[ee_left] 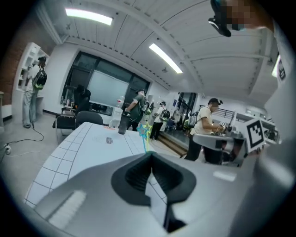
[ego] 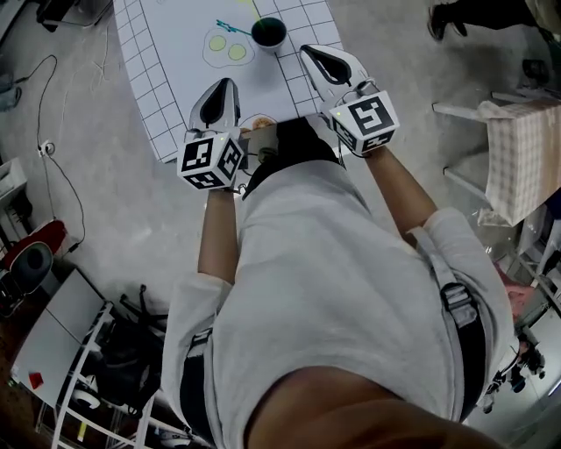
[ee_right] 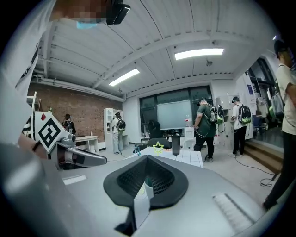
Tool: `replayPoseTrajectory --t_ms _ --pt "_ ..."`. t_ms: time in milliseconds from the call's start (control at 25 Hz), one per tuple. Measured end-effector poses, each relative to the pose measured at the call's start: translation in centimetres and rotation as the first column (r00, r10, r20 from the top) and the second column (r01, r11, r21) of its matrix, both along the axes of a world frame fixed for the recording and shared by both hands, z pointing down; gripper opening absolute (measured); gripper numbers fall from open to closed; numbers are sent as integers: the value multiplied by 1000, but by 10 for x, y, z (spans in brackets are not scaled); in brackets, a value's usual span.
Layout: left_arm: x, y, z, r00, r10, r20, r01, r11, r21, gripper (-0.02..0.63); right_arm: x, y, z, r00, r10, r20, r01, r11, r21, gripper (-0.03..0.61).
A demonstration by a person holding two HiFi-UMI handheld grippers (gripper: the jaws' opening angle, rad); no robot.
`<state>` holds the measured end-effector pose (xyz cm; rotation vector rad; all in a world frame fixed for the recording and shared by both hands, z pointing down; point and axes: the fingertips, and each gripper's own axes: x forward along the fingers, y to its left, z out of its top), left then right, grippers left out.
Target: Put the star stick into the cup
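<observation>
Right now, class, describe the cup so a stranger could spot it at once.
Find the white gridded table ahead of the person. Near its far end, beside two yellow circles, stands the cup. It alone is dark and round; a star stick nearby is thin and teal.

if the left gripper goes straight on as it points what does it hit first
Likely the teal star stick, lying on the table right above the tip of the shut left gripper in its own view. Depth is unclear, so the fingers may touch the table before it.
</observation>
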<state>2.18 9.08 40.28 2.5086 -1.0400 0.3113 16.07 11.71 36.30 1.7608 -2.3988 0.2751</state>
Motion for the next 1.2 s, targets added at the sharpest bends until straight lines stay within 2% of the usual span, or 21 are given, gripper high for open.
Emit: replayPoseTrajectory --t_ms 200,480,760,960,1200 --pt "-11 30 -14 999 -42 4 41 996 84 3 -17 38 -13 997 80 -10 -80 996 42 -2" --pt "-19 56 -36 1000 -30 4 30 991 129 3 -39 65 -25 996 89 -27 -88 995 41 -2" --pt "-25 63 -31 999 -54 3 53 989 137 3 -50 68 -23 998 44 -41 -43 998 41 -2" --pt "-30 67 -38 999 -49 9 47 988 145 3 -57 73 -26 998 48 -44 -46 998 40 -2" --pt "-23 36 -26 998 -59 17 56 989 139 3 -57 41 -6 999 23 -43 -22 1000 10 -1"
